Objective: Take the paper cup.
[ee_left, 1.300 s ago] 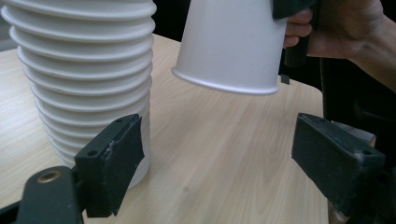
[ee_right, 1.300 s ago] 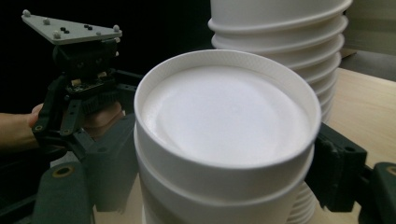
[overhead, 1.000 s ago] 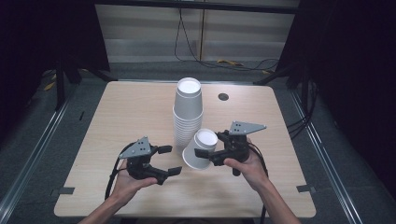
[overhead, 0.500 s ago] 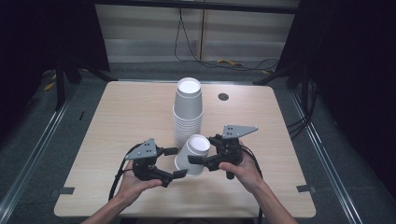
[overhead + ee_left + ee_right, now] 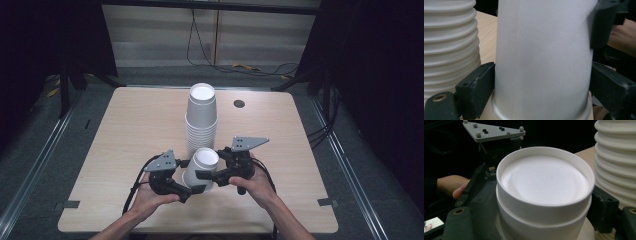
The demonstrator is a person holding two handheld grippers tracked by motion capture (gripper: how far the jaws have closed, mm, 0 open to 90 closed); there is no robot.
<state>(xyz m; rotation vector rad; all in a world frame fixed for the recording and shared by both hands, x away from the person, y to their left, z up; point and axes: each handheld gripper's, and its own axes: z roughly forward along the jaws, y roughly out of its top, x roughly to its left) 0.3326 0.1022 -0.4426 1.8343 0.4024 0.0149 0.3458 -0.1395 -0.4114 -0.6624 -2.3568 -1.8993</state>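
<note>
I see a dark round grommet (image 5: 239,104) just right of the tall cup stack (image 5: 201,120) on my table (image 5: 130,125); cables (image 5: 220,67) lie on the floor beyond that stack.

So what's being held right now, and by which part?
The right gripper holds a pair of nested upside-down white cups by the side wall near the base. The left gripper brackets the rim end; its grip cannot be told.
</note>
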